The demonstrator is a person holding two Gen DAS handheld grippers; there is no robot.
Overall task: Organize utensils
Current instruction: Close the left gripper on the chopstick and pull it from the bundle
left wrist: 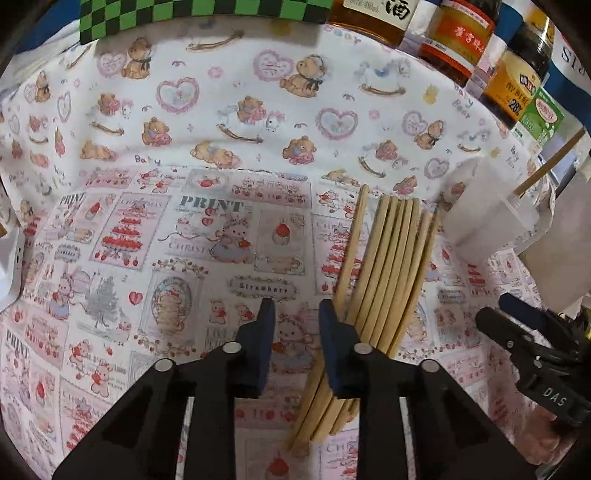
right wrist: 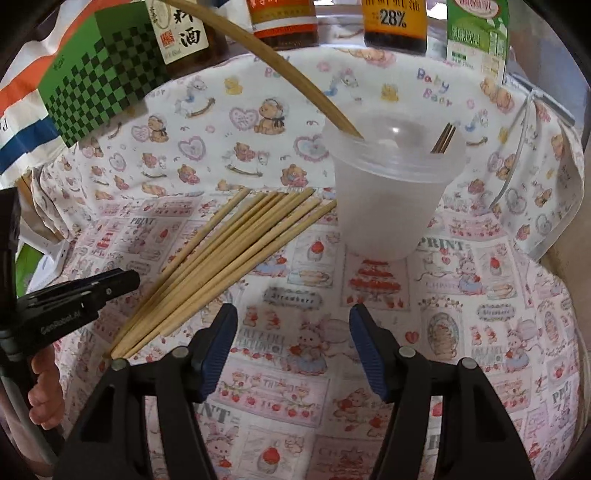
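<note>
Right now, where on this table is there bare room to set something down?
Free: the cloth left of the chopsticks, and in front of the plastic cup. Crowded: the back edge, lined with bottles and a carton.

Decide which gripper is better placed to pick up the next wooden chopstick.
Probably left: the left gripper hovers beside the wooden chopsticks; the right gripper stands open over bare cloth.

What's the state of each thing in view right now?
left gripper: jaws narrow, nothing between them, beside the pile
right gripper: open, empty
chopsticks: loose pile, flat on cloth
cup: upright, holds a few chopsticks
bottles: upright, at the back
</note>
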